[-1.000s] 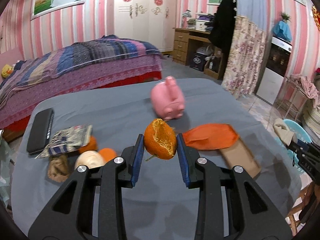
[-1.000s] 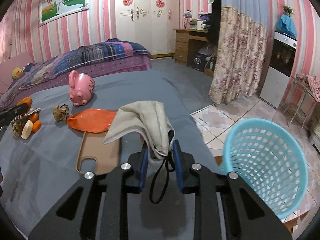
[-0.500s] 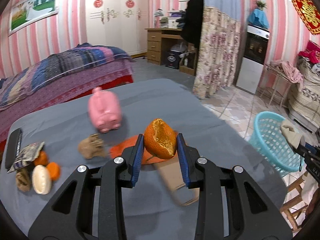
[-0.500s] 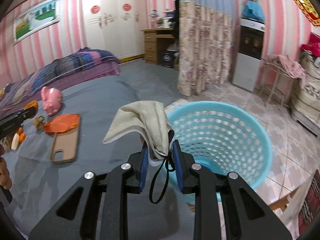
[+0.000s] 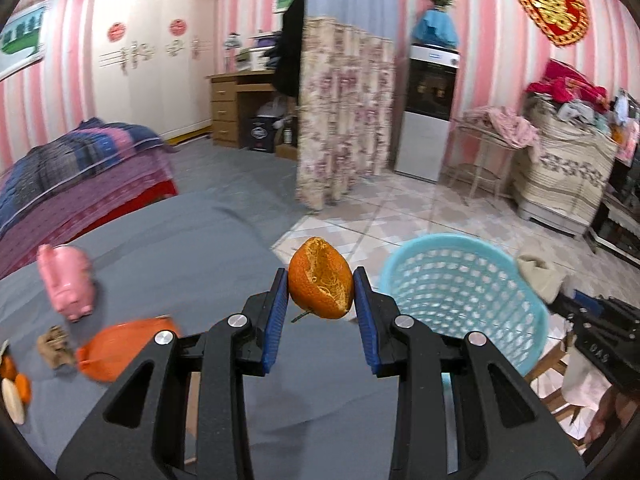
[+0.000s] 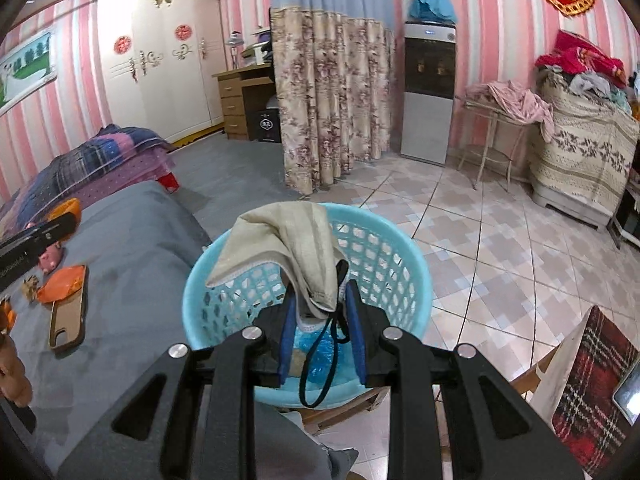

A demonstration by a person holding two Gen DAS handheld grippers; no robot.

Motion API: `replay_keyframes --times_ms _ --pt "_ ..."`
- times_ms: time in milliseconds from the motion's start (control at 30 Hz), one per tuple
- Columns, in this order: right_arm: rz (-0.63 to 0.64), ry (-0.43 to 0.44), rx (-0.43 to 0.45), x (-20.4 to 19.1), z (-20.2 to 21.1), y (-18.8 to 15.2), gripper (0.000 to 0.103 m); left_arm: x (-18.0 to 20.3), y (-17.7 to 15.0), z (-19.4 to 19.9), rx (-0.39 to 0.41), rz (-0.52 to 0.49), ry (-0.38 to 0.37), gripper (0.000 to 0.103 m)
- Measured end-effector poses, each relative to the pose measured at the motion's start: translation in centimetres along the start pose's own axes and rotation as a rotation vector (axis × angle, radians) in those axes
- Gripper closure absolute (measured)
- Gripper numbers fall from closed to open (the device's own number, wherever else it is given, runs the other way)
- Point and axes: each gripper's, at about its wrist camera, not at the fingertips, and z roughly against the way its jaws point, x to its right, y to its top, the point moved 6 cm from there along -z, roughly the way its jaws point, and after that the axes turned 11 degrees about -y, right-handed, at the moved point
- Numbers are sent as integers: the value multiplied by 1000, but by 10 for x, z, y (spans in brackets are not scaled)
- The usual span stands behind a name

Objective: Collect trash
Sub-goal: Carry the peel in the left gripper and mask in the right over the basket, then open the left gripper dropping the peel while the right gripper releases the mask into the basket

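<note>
My left gripper (image 5: pixel 321 290) is shut on a torn orange peel (image 5: pixel 321 279) and holds it above the grey table's right end, just left of the light-blue trash basket (image 5: pixel 460 304). My right gripper (image 6: pixel 320 300) is shut on a beige face mask (image 6: pixel 288 244) with a black ear loop, held over the basket's (image 6: pixel 396 248) opening. Blue crumpled trash lies in the basket's bottom. The right gripper and mask also show in the left wrist view (image 5: pixel 540 276) past the basket.
On the grey table (image 5: pixel 180 248) lie a pink piggy bank (image 5: pixel 68 284), an orange wrapper (image 5: pixel 120 348), a brown crumpled scrap (image 5: pixel 54 346), a tan phone case (image 6: pixel 68 316) and orange bits at the left edge. Tiled floor, a curtain and a rack stand beyond.
Both grippers have swung right toward the basket. The mask is now over the basket's opening, and the peel has come from mid-table to the table's right end.
</note>
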Motion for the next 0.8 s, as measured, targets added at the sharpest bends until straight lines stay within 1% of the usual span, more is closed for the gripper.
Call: replay_keyframes --times_ms 133,200,300,433,667,700,733,767,800 --pt "-30 -12 -14 14 -13 3 79 25 -2 -24 -28 -5 -57 71" --pt "-41 -22 -17 18 -20 5 79 37 -3 -37 -39 -21 -71 71" --pt "-60 -18 -27 23 -31 6 79 51 -6 -52 -49 -52 -74 71" --pt "-57 -10 -41 17 -40 4 79 67 -7 -77 -75 -71 -90 71" --pt "-76 -14 -66 21 -54 3 79 81 -11 -111 -103 -148 -84 69" --pt "-86 -12 -72 22 -57 3 79 81 -11 -114 -105 -163 -71 66" --pt "-91 -10 -75 22 -57 2 79 80 -9 -116 -104 -173 -59 54" --pt "-96 -7 -78 20 -57 2 79 80 -6 -115 -97 -183 -48 48" --pt "-94 -5 -78 18 -57 2 79 78 -4 -115 -89 -187 -43 41"
